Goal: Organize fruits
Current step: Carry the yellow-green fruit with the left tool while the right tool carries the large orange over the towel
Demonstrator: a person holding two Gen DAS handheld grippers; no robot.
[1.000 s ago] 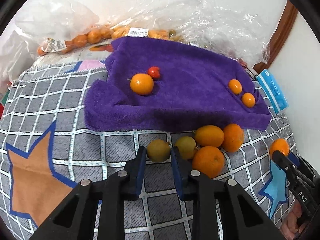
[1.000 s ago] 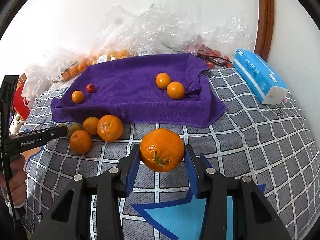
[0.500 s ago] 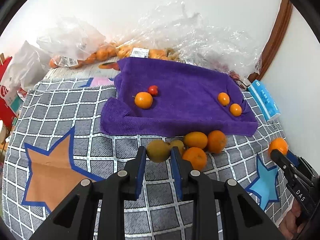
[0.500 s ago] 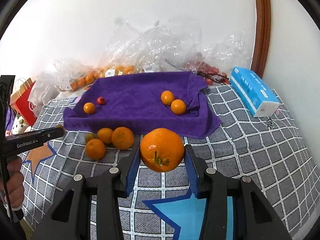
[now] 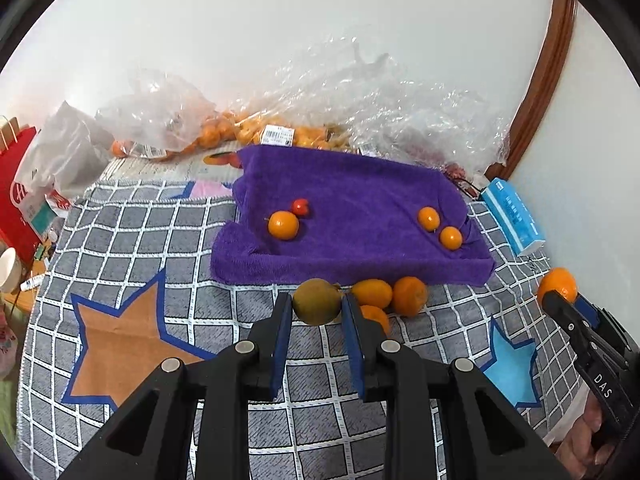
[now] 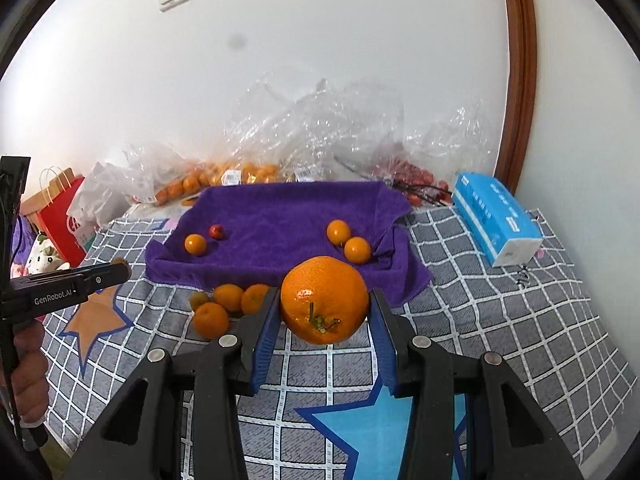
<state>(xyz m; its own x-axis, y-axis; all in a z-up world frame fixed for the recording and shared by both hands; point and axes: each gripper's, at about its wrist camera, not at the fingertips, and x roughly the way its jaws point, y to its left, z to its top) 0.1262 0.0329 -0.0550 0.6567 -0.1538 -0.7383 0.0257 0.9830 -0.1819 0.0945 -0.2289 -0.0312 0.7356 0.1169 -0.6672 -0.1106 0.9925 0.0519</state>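
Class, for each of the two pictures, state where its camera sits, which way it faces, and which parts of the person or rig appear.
Left wrist view: on the left gripper, facing down-forward at the purple towel; its fingers clamp a greenish-brown fruit; the right gripper shows at the right edge.
Right wrist view: on the right gripper, facing the same towel; it clamps a large orange mandarin; the left gripper and a hand show at left.
Shared: towel, blue tissue pack.

White lettering reading "GenRobot.AI" is showing along the side of the left gripper (image 6: 120,271) in the right wrist view, while "DAS" is showing in white on the black body of the right gripper (image 5: 560,300) in the left wrist view.
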